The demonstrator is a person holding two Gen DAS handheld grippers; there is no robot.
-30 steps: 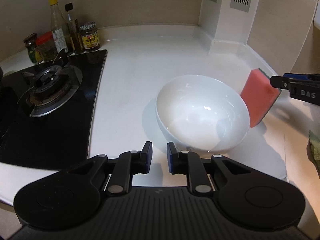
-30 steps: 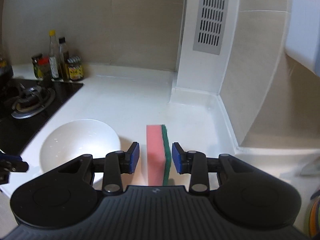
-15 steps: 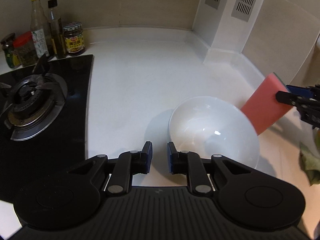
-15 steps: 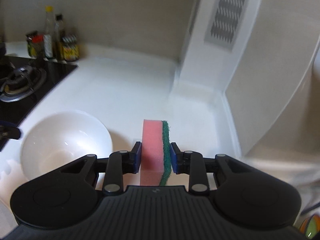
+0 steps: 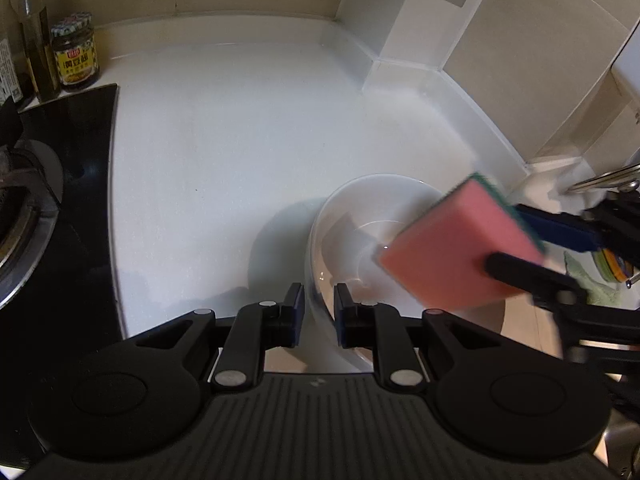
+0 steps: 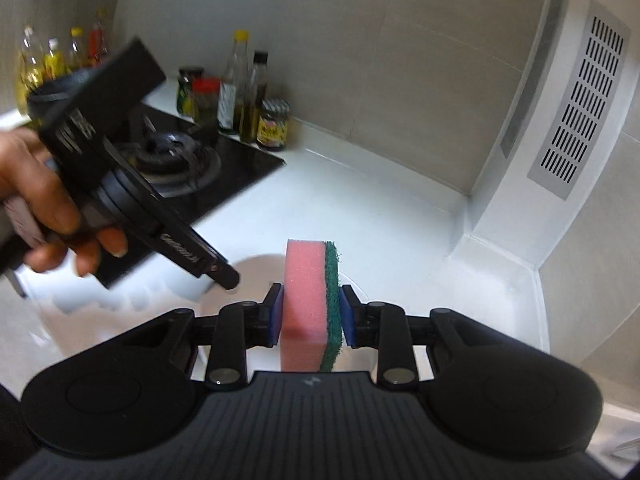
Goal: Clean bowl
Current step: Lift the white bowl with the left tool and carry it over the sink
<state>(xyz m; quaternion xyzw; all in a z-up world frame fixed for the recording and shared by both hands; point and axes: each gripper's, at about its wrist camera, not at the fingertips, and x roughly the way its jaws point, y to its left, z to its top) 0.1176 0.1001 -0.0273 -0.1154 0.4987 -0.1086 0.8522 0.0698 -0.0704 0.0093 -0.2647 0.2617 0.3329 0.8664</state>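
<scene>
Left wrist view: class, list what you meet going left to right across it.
Black gas hob → yellow-labelled sauce jar → white ceramic bowl → pink-and-green sponge → metal tap.

Left tongs [image 5: 319,312] straddle bowl [image 5: 352,216] rim; sponge [image 5: 456,240] over bowl.

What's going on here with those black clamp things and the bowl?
A person is about to wash a white bowl on a kitchen counter, with a handheld gripper in each hand. The right gripper is clamped on a pink and green sponge held over the bowl's opening. The left gripper straddles the bowl's near rim, and its jaws are closing on it. Scrubbing doesn't look to have begun yet.
</scene>
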